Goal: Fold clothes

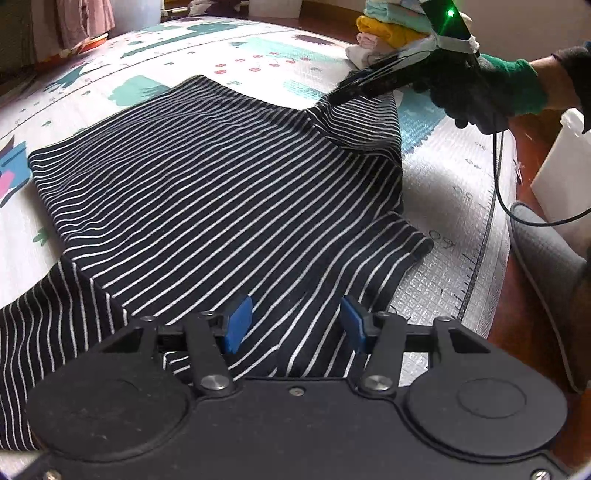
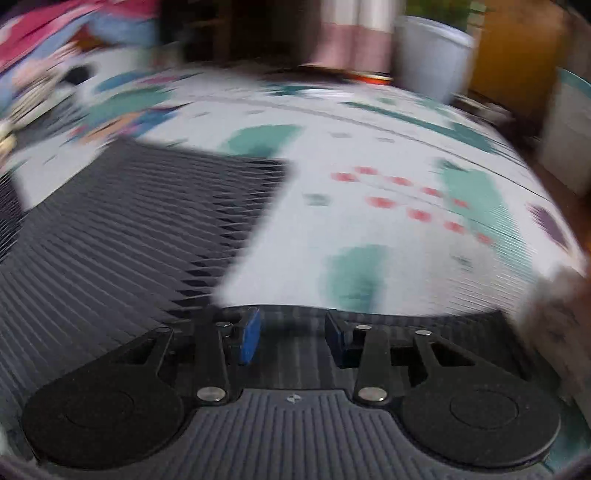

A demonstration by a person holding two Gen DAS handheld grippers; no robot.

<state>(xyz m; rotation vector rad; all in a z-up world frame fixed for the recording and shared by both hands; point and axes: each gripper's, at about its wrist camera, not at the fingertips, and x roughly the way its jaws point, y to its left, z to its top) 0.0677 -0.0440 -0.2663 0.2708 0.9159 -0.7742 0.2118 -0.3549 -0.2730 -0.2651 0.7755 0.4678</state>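
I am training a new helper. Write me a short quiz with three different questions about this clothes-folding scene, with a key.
1. True or false: the left claw is open, with the striped shirt lying between its blue pads.
2. Which surface is the shirt spread on?
A. bare wooden floor
B. patterned play mat
C. glass table
3. Fill in: beyond the right claw, at the far edge of the mat, sits a pile of folded ____.

Key: 1 true; 2 B; 3 clothes.
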